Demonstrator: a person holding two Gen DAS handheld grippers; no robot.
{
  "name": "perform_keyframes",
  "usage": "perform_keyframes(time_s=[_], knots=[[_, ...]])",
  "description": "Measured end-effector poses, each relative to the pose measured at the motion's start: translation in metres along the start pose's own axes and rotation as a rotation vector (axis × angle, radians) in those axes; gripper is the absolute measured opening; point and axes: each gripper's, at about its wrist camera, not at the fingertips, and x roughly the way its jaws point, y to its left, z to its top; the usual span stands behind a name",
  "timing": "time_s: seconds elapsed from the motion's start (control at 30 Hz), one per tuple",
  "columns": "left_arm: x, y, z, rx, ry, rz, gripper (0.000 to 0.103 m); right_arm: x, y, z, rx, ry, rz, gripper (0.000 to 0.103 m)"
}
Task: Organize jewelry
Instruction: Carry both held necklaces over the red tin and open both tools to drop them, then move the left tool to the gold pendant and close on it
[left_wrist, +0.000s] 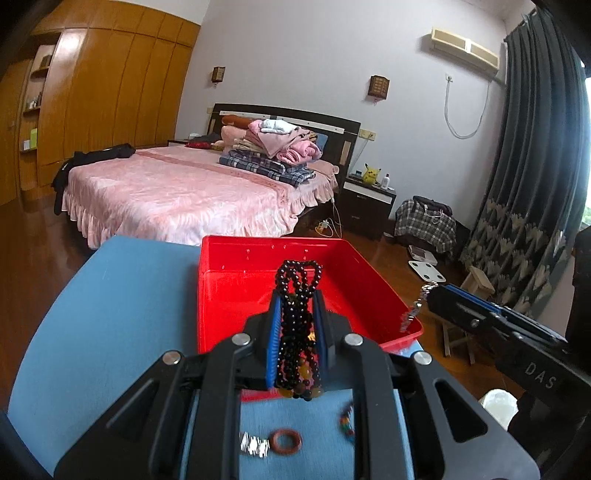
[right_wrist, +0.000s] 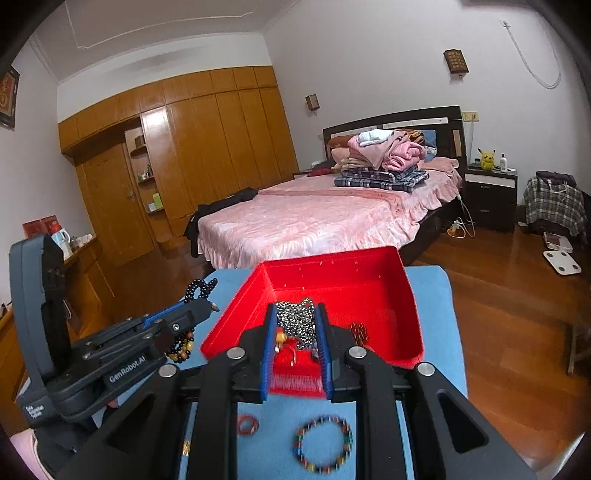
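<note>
Holding two pieces at once, I report as follows. My left claw (left_wrist: 298, 295) is clamped on a dark bead string (left_wrist: 298, 317); its long axis runs up the frame along the fingers, loops poking out past the tips at frame centre and amber beads hanging at the lower end. My right claw (right_wrist: 295, 314) is clamped on a silver chain (right_wrist: 295, 319), bunched between the blue pads, centre of the right view.

Writing: "DAS" reads on the right claw's body at the right edge of the left view; "GenRobot.AI" reads on the left claw's body, lower left of the right view. A small white label below it is too blurred to read.

The red box (left_wrist: 229, 295) sits open on the blue table (left_wrist: 110, 314), centre of both views. Small items lie inside it behind my right fingers; I cannot tell what they are.

On the table at the bottom of the frames: a red ring (left_wrist: 284, 440), a silver piece (left_wrist: 254, 445) blurred beside it, and a coloured bead bracelet (right_wrist: 323, 443), blurred, mostly hidden in the left view.
</note>
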Motion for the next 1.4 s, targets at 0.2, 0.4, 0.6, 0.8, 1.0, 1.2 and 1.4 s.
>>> perform_keyframes(time_s=[0.2,0.4,0.6,0.8,1.0,1.2,1.4], knots=[[0.030,0.007,0.009,-0.014,0.018,0.005,0.015,0.033,-0.007,0.005,0.019,0.018,-0.006,0.020],[0.056,0.011,0.012,-0.012,0.055,0.011,0.015,0.060,-0.015,0.003,0.031,0.057,-0.026,0.020],[0.063,0.018,0.013,-0.021,0.074,0.025,0.032,0.074,-0.024,-0.003,0.063,0.100,-0.059,0.047],[0.039,0.029,0.018,-0.040,0.041,0.034,0.050,0.048,-0.025,-0.004,0.080,0.049,-0.075,0.063],[0.002,0.033,0.014,-0.017,0.013,0.051,0.067,0.015,-0.016,-0.010,0.092,0.027,-0.084,0.085],[-0.031,0.041,-0.006,-0.023,0.033,0.054,0.073,-0.015,-0.002,-0.034,0.095,0.034,-0.099,0.090],[-0.048,0.040,-0.040,0.003,0.076,0.086,0.078,-0.034,0.006,-0.065,0.099,0.063,-0.147,0.092]])
